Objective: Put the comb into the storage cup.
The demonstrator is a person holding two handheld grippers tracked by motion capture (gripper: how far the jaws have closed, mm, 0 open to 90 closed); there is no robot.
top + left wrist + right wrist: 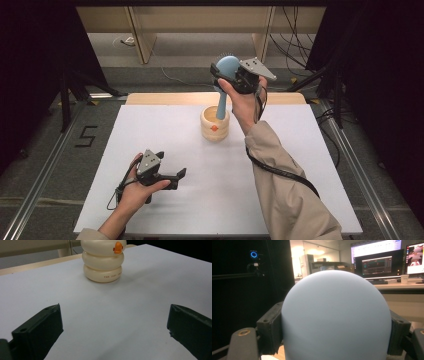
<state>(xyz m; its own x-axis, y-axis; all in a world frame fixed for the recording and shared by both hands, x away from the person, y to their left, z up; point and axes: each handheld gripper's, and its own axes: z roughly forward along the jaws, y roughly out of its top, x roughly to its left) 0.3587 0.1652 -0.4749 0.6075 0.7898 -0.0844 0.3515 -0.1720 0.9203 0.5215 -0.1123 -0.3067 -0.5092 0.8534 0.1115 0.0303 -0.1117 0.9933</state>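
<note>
Left gripper [172,176] nearest us, low on table [165,210] well in front of cream holder [215,125], jaws spread wide, nothing between; right gripper [226,76] above holder, jaws clenched on blue brush [226,68] head, handle tip inside holder

Our worry: round smooth head may slip in pads; tilted handle could lever light holder over

Monitors [377,262] far behind holder; nothing blocks us
</note>
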